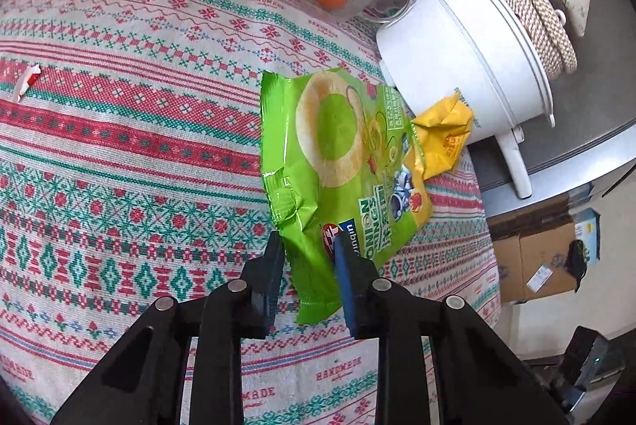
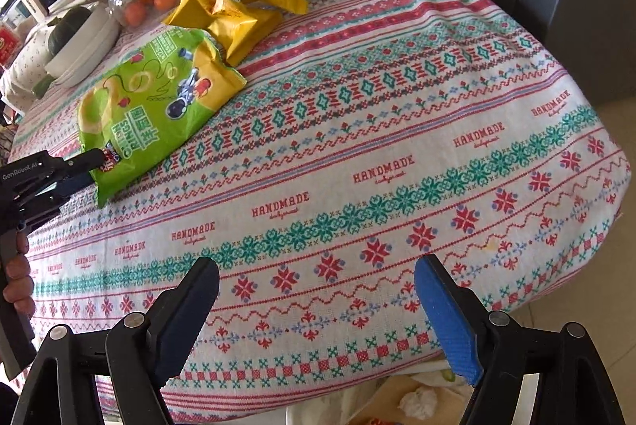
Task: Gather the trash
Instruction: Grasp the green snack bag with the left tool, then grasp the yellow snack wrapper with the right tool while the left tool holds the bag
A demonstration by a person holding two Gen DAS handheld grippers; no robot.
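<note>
Over on the left, left gripper (image 2: 89, 169) pinched shut on the near end of the green chip bag (image 2: 151, 107) on the patterned tablecloth (image 2: 397, 147), yellow wrapper (image 2: 234, 16) just behind touching it, right gripper (image 2: 318, 306) wide open, holding nothing.

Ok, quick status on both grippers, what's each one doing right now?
Left gripper: fingers straddle the near end of the green onion rings bag, part-open; a firm pinch cannot be told.
Right gripper: wide open, holding nothing, above the tablecloth.
</note>
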